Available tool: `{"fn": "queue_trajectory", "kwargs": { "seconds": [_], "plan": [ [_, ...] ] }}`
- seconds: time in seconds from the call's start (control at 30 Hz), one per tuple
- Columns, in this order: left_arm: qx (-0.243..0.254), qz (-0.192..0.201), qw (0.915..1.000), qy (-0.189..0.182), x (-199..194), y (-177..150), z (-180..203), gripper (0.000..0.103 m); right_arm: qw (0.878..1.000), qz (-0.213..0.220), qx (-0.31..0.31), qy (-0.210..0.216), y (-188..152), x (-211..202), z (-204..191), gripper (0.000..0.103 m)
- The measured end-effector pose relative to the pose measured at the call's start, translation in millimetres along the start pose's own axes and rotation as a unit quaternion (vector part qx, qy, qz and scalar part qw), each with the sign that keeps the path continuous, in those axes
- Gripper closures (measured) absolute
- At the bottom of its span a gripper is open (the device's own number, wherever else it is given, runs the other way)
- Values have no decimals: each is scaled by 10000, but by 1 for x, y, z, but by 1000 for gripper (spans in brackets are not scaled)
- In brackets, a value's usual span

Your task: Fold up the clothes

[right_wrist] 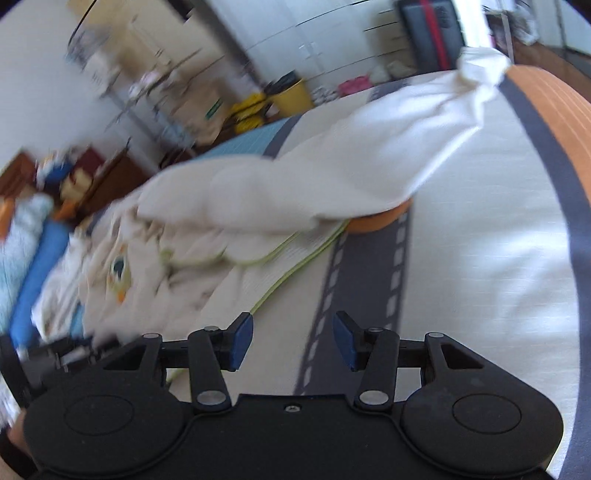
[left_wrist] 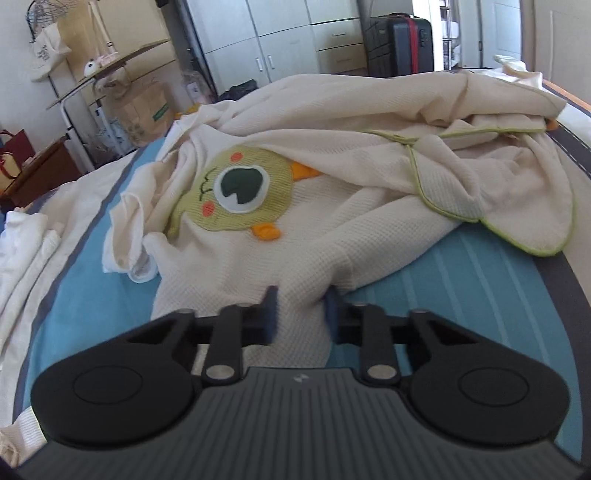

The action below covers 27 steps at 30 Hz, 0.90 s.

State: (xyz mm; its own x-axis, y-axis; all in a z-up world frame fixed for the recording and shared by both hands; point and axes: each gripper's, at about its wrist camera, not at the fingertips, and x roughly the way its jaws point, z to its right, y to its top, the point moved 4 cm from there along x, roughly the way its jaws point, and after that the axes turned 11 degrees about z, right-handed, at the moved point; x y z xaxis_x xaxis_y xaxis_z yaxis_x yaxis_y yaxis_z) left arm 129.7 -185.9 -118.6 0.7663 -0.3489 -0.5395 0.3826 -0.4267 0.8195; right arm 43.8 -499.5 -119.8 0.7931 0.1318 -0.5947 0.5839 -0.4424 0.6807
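Observation:
A cream waffle-knit garment (left_wrist: pixel 332 229) lies crumpled on the bed, with a green cartoon patch (left_wrist: pixel 236 192) on it and green piping along its edges. My left gripper (left_wrist: pixel 301 314) is at the garment's near end. Its blue pads pinch a bunched fold of the cream cloth between them. In the blurred right wrist view the same garment (right_wrist: pixel 258 192) sprawls to the upper left, one part stretching toward the far right. My right gripper (right_wrist: pixel 293 334) hovers open over the bare bed cover, nothing between its fingers, just right of the garment's green-piped hem (right_wrist: pixel 273 291).
The bed cover is blue striped (left_wrist: pixel 461 280) at the near side and white with a grey road-like stripe (right_wrist: pixel 351 277) and an orange band (right_wrist: pixel 546 110) further over. White cloths (left_wrist: pixel 26 251) lie at the left. A suitcase (left_wrist: pixel 402 44), wardrobe (left_wrist: pixel 277 33) and shelf rack (left_wrist: pixel 92 74) stand behind.

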Motion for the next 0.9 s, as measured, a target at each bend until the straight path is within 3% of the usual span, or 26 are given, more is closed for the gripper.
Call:
{"fn": "queue_trajectory", "kwargs": {
  "seconds": [0.07, 0.13, 0.2, 0.27, 0.37, 0.5, 0.57, 0.67, 0.8, 0.87, 0.9],
  "plan": [
    [2, 150, 9998, 152, -14, 8, -4, 94, 9994, -145, -305, -65, 4, 11, -18, 48],
    [-41, 588, 9973, 432, -50, 25, -21, 94, 9986, -223, -469, -39, 13, 9, -32, 48],
    [-174, 1119, 9904, 788, -97, 44, -46, 97, 9973, -187, -691, 151, 16, -13, -48, 48],
    [-710, 1407, 9798, 1232, -143, 49, -88, 99, 9952, -139, -912, 334, 18, -36, -65, 45],
    [-1335, 1195, 9685, 1729, -177, 23, -138, 100, 9896, -89, -1358, 456, 13, -55, -88, 43],
    [-1547, 459, 9692, 1859, -152, -43, -161, 101, 9766, 20, -2127, 325, -3, -56, -108, 43],
    [-1756, 130, 9646, 1964, -135, -68, -167, 101, 9793, -109, -1995, 334, -6, -42, -112, 43],
    [-1884, 142, 9592, 2106, -130, -76, -171, 101, 9843, -139, -1739, 253, -7, -21, -119, 43],
    [-1209, 490, 9528, 2743, -134, -64, -176, 101, 9896, 182, -1342, -485, 2, 10, -116, 41],
    [-1402, 435, 9525, 2667, -134, -65, -185, 101, 9957, 166, -676, -612, 8, 26, -100, 41],
    [-1654, 413, 9551, 2423, -138, -67, -187, 101, 9988, -30, -202, -455, 9, 34, -90, 42]
  ]
}}
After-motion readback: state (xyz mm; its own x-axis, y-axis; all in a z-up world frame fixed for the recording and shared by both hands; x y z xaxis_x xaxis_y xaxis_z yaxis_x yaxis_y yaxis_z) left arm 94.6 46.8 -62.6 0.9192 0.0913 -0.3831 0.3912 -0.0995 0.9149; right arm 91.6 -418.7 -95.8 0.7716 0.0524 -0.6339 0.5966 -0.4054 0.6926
